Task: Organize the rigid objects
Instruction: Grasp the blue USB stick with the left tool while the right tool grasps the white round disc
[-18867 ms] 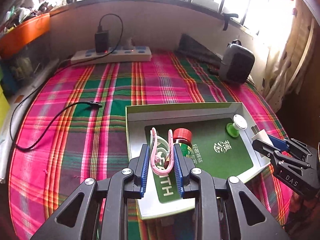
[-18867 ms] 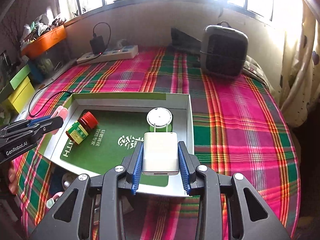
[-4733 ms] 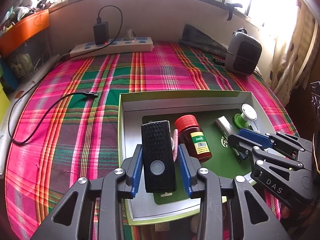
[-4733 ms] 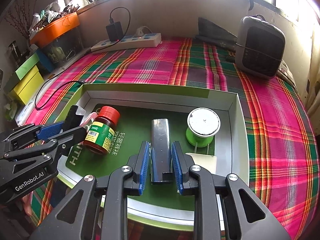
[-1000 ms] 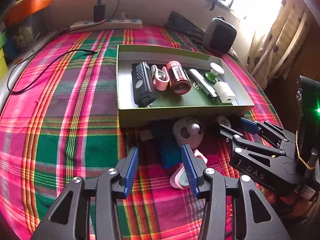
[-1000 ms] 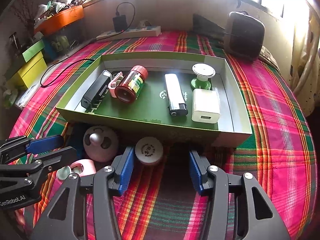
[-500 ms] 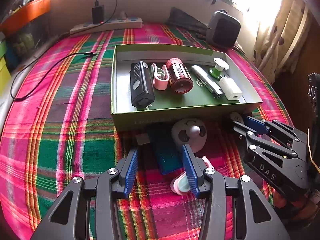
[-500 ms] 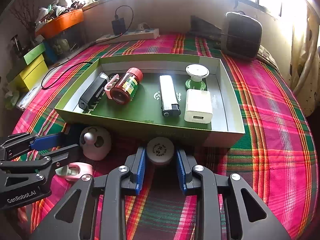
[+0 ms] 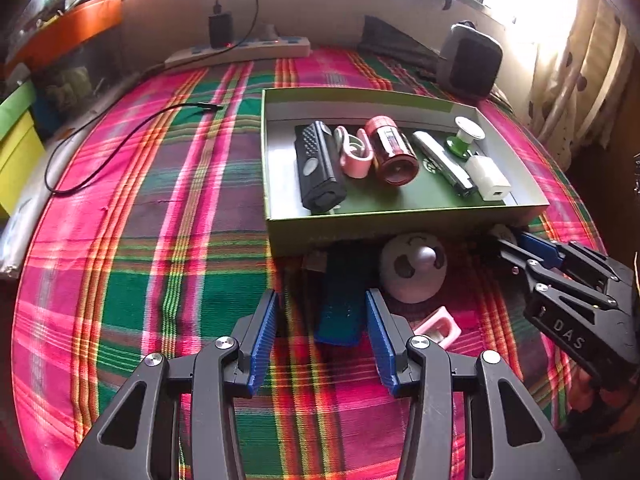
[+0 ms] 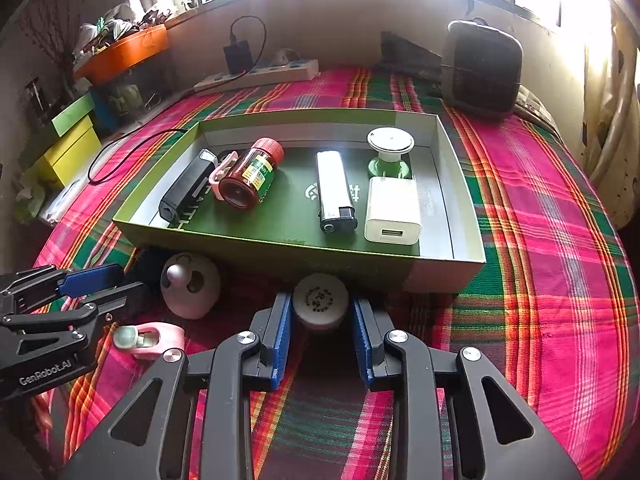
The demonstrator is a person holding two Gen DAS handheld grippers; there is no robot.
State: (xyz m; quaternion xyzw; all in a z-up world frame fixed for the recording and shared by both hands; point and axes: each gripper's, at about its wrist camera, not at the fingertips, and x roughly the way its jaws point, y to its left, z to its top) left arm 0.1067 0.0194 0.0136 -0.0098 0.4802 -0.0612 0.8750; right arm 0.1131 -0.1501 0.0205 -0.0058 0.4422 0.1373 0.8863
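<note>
Since six things already lie side by side in the box (image 10: 464,216), the right gripper (image 10: 321,322) pinches the round jar (image 10: 320,300) just outside its near wall, presumably to add it, while the left gripper (image 9: 320,330) stands spread around the blue block (image 9: 340,312).

A tray (image 10: 468,216) lies on the bed cover (image 10: 560,240) toward its far edge; in it, left to right, are a torch (image 10: 186,192), a clip (image 10: 222,170), a bottle (image 10: 250,178), a lighter (image 10: 334,192), and a charger (image 10: 392,210) with a spool (image 10: 390,148) behind it. Before the tray's near wall, left to right, lie a flat case (image 9: 340,300), a round fan (image 10: 190,284) with a second clip (image 10: 148,340) nearer the cover's near edge, and a round tin (image 10: 320,300) between the right gripper (image 10: 320,332) fingers. A power strip (image 10: 260,74) and a heater (image 10: 482,68) stand along the cover's far edge, strip to the left.
</note>
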